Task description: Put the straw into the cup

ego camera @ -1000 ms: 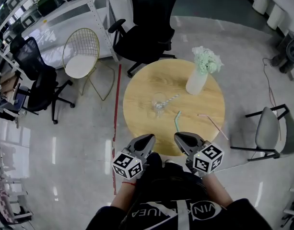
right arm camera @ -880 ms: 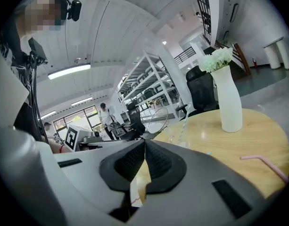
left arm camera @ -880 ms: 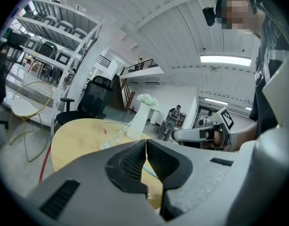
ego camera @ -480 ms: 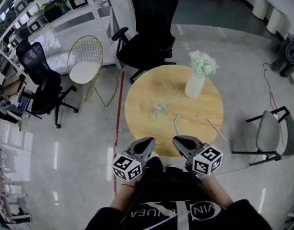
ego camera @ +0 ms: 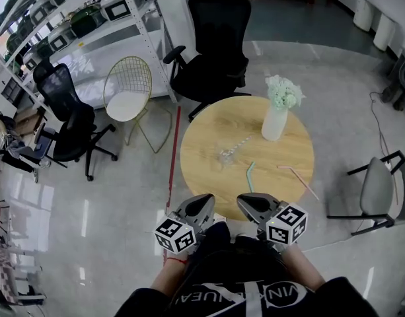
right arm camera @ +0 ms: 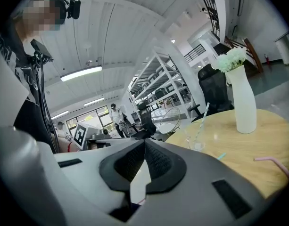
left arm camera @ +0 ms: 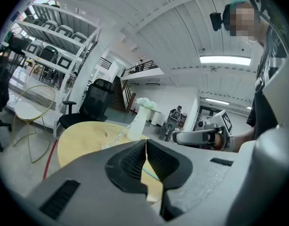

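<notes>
A clear glass cup stands on the round wooden table with a striped straw leaning in it. On the tabletop lie a green straw and, further right, a pink straw. My left gripper and right gripper hover side by side at the table's near edge, both shut and empty. The left gripper view shows the left gripper with jaws together, and the cup beyond. In the right gripper view the right gripper has its jaws together too, short of the cup and pink straw.
A white vase of pale flowers stands at the table's far right. Around the table are a black office chair, a gold wire chair, another black chair and a grey chair. Shelving lines the far left.
The head view has shifted, so the table and chairs sit a little lower and further right in the picture. Both grippers stay shut and empty near the table's near edge.
</notes>
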The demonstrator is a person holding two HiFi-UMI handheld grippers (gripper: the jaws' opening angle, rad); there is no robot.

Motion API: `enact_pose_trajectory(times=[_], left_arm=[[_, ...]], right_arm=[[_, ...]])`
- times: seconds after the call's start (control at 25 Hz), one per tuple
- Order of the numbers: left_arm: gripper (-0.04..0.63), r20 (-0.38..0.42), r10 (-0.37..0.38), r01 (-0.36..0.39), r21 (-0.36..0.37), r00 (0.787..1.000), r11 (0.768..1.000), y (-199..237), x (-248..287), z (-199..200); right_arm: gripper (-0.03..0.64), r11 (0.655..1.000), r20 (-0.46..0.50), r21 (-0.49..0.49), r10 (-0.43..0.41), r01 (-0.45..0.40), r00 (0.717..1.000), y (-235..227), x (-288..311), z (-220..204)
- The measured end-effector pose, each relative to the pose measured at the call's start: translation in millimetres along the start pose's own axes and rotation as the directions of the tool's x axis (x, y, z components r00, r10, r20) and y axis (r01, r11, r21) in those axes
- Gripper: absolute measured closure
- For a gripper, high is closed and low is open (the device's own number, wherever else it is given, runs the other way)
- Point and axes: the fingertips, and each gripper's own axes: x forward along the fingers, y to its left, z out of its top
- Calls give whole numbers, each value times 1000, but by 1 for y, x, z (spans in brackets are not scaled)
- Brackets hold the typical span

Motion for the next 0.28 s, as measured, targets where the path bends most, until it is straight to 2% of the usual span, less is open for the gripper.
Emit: enact_pose_trajectory(times=[0.28], left_arm=[[583,11,23,-23,-7,1000,1000,5,-10,10]], right_arm=[[614,1000,-5,6,18,-18,1000,8,0,0]])
